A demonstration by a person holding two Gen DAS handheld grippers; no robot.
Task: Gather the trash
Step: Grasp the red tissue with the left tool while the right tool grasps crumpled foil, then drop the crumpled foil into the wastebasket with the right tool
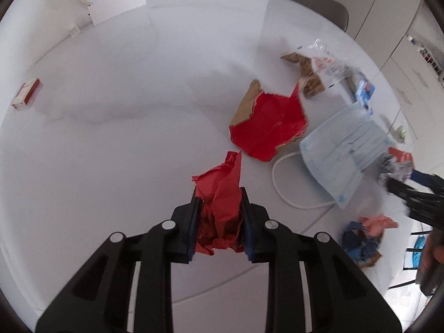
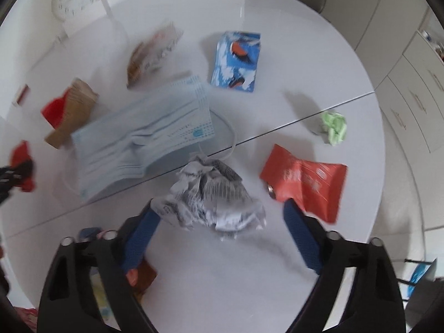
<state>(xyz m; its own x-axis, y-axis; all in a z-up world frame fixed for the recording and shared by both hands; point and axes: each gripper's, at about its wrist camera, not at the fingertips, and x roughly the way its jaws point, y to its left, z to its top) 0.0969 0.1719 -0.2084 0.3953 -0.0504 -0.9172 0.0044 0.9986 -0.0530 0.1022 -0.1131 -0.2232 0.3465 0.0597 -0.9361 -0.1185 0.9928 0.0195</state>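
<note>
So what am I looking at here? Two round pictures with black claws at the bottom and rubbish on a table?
Each picture comes from a camera on a hand-held gripper, looking along its two fingers. There is no robot; a person holds one in each hand. In the left camera's view, the left gripper is clamped on crumpled red paper. In the right camera's view, the right gripper is open around a crumpled newspaper ball. On the white table lie a blue face mask, a red packet, a green paper wad and a blue carton.
</note>
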